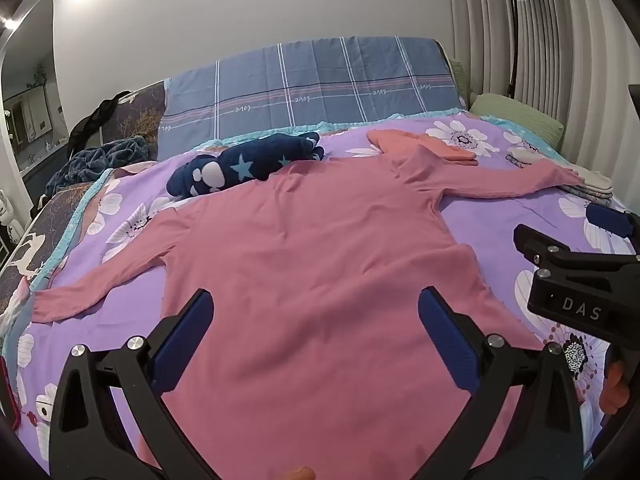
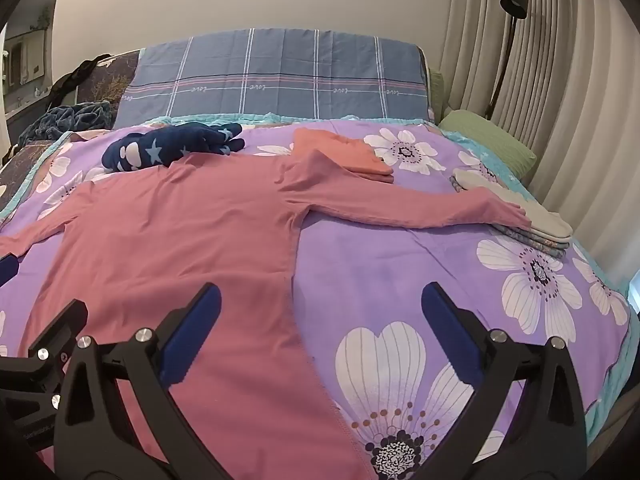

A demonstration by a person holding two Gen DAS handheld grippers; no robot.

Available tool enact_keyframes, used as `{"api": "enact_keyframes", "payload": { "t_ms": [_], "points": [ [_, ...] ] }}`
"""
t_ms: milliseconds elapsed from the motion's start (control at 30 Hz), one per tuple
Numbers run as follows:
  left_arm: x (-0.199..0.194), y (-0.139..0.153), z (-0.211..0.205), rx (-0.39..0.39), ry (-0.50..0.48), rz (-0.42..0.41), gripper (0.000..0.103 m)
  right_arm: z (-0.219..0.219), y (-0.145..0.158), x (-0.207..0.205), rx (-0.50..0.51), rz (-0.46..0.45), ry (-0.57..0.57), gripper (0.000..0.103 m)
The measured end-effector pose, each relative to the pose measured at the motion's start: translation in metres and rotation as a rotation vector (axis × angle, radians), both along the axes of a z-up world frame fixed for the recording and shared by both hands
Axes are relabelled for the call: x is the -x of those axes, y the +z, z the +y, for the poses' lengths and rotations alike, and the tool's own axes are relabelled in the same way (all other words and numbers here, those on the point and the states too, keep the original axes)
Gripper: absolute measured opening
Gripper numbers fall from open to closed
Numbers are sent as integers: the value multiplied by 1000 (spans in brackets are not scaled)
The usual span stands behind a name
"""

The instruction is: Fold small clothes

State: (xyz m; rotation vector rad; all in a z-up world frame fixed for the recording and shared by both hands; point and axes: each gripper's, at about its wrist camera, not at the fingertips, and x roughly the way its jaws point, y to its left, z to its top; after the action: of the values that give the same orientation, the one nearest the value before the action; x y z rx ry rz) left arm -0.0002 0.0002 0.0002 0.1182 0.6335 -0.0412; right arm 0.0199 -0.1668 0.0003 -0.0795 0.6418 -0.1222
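A pink long-sleeved shirt (image 1: 304, 248) lies flat on the purple flowered bedspread (image 1: 492, 220), sleeves spread left and right. My left gripper (image 1: 316, 308) is open and empty, just above the shirt's lower body. My right gripper (image 2: 320, 300) is open and empty, over the shirt's right side seam; the shirt (image 2: 180, 232) fills the left of that view. The right gripper also shows at the right edge of the left wrist view (image 1: 576, 264). The right sleeve's cuff (image 2: 508, 216) rests on a stack of folded clothes (image 2: 536, 232).
A folded orange garment (image 2: 348, 152) lies by the shirt's collar. A navy star-patterned garment (image 2: 172, 148) lies at the far left of the bed. A blue plaid headboard cover (image 2: 280, 76), a green pillow (image 2: 488, 140) and a floor lamp (image 2: 508, 40) stand behind.
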Motion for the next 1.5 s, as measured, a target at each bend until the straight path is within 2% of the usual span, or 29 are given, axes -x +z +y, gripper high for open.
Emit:
{"api": "enact_keyframes", "payload": {
  "t_ms": [1500],
  "points": [
    [-2, -4, -4, -1, 3, 9, 102, 0, -3, 0, 0, 10, 3, 101]
  ]
}}
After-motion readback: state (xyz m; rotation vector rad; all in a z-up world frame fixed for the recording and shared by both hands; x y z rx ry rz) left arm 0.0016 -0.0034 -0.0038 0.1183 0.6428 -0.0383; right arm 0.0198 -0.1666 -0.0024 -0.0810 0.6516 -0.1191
